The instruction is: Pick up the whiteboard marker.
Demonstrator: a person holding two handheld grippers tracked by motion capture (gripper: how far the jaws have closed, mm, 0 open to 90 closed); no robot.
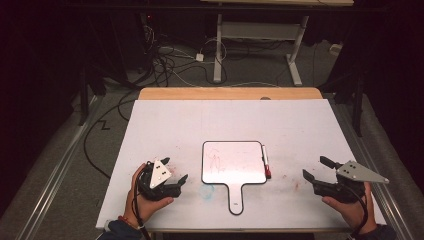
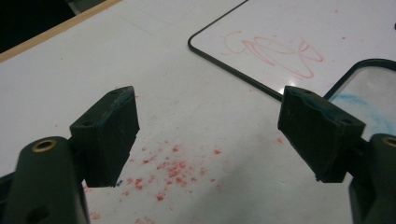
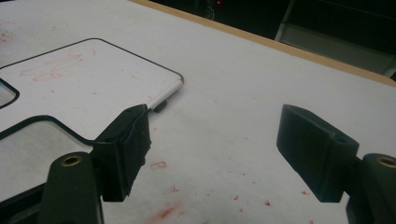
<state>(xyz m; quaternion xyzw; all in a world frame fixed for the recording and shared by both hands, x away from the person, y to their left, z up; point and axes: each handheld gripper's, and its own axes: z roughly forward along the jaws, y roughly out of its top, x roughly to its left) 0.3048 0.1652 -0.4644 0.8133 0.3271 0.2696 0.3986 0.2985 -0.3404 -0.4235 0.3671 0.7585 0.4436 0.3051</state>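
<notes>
The black left gripper [image 1: 176, 170] rests on the white table [image 1: 165, 120], jaws spread and empty, aimed at the black-rimmed paddle-shaped whiteboard [image 1: 232, 162] lying flat mid-table, handle toward the person. A red-capped white marker [image 1: 265, 162] lies alongside its right edge, cap nearest the person. The black right gripper [image 1: 316, 168] waits spread and empty, likely staged for pickup.

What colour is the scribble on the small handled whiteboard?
Red, a faint looping scribble on the whiteboard; it shows best in the left gripper view.

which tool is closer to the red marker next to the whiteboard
Right. The marker lies along the whiteboard's right edge. The right tool sits open to its right across bare table; the left tool, also open, is beyond the board's far left side.
</notes>
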